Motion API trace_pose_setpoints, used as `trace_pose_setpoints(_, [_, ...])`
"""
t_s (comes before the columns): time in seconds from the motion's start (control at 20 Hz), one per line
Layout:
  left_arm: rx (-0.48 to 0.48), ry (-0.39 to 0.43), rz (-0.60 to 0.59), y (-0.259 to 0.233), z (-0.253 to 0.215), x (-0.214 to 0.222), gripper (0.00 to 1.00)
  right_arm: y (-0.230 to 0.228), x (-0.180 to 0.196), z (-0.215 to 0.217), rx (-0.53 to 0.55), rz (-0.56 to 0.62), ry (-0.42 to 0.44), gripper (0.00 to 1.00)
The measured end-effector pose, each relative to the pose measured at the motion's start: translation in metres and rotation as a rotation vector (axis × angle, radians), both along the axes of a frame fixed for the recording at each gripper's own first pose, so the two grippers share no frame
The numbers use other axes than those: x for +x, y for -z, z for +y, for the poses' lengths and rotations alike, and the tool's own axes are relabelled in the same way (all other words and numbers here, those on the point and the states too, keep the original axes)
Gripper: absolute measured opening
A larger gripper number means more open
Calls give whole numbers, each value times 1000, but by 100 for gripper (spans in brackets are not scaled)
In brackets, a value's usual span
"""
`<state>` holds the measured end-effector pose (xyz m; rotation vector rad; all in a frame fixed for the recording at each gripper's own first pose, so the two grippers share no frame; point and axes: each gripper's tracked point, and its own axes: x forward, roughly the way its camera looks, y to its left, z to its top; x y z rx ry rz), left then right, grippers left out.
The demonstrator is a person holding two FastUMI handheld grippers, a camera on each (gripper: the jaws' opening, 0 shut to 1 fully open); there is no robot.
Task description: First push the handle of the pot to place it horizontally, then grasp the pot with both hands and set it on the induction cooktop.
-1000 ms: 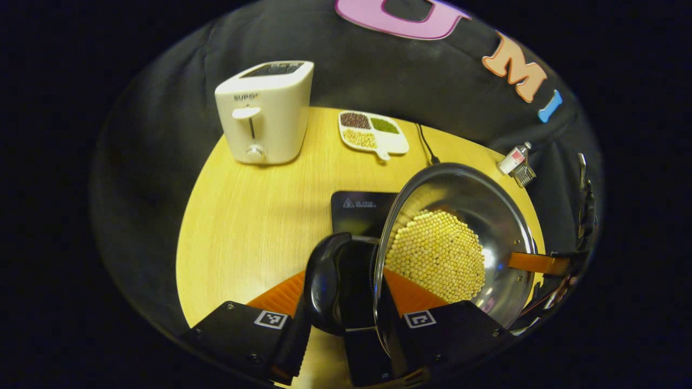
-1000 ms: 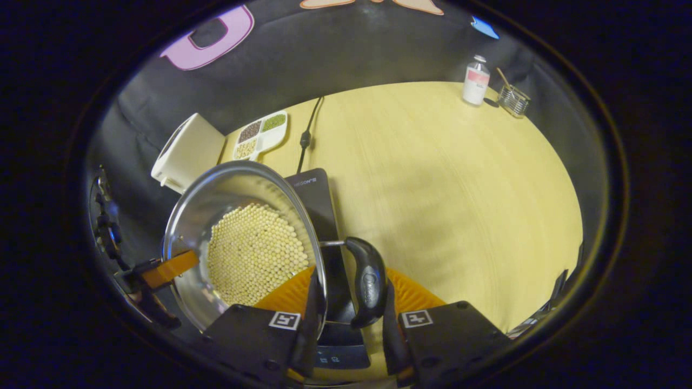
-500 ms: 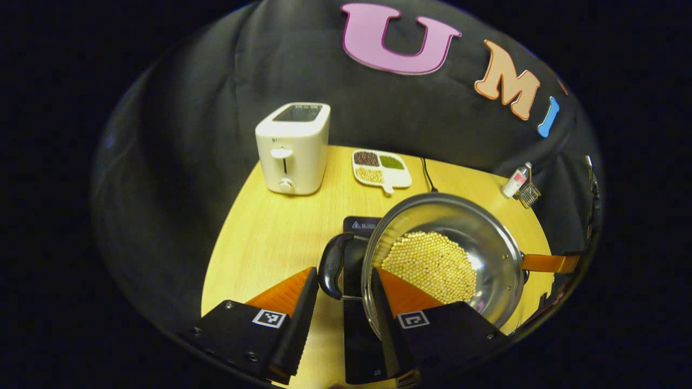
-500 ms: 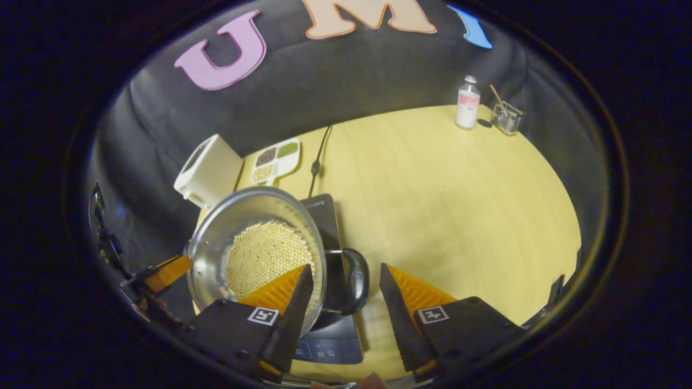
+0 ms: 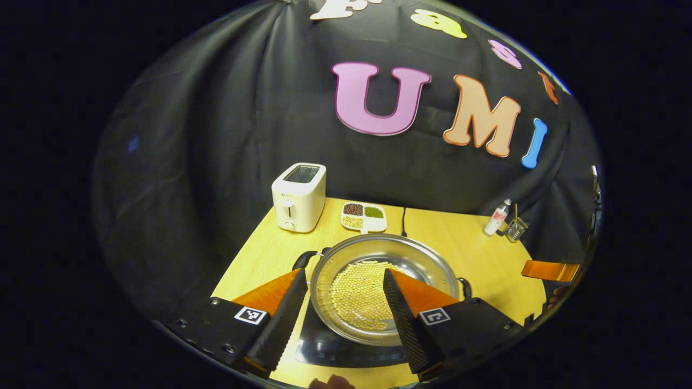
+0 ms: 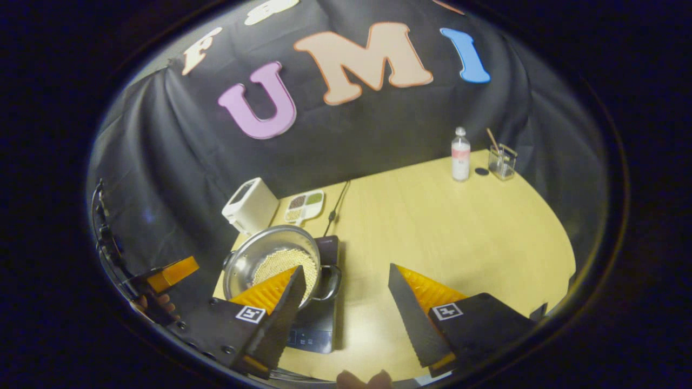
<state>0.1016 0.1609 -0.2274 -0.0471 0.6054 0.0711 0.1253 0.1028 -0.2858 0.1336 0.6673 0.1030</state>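
Two grippers, left gripper (image 5: 341, 302) and right gripper (image 6: 343, 294), hang with fingers spread, holding nothing. Steel pot (image 5: 378, 270) of beans sits on the induction cooktop (image 6: 319, 334); a clumsy bump could shift it.

**Metal, glass-like black and pale wood**

The round silver pot (image 5: 427, 265) is polished metal, mirror-bright on its inner wall; its curved black handles (image 6: 331, 282) look like smooth plastic; the flat black induction cooktop (image 5: 324, 346) is glossy and reflective; the pale yellow table (image 6: 459, 227) shows matt wood grain; the white toaster (image 5: 299, 196) is smooth plastic; the black booth wall (image 5: 216, 135) is creased cloth with a faint sheen.
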Motion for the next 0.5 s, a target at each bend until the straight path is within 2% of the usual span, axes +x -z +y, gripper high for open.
trace_pose_setpoints(0.05, [15, -4, -30, -14, -8, -14, 88, -15, -4, -6, 1, -56, -16, 91])
trace_pose_setpoints(0.2, [71, -20, -141, -63, -33, -46, 89, -63, -21, -18, 37, -219, -47, 91])
trace_pose_setpoints(0.3, [107, -3, -230, -101, -52, -63, 85, -105, -31, -30, 63, -338, -27, 91])
trace_pose_setpoints(0.35, [127, 13, -274, -119, -62, -69, 88, -128, -36, -41, 55, -395, -16, 90])
trace_pose_setpoints(0.4, [141, 29, -321, -137, -72, -74, 85, -148, -39, -51, 38, -454, -8, 95])
trace_pose_setpoints(0.5, [139, 58, -403, -170, -95, -83, 91, -184, -58, -64, -2, -544, 17, 95])
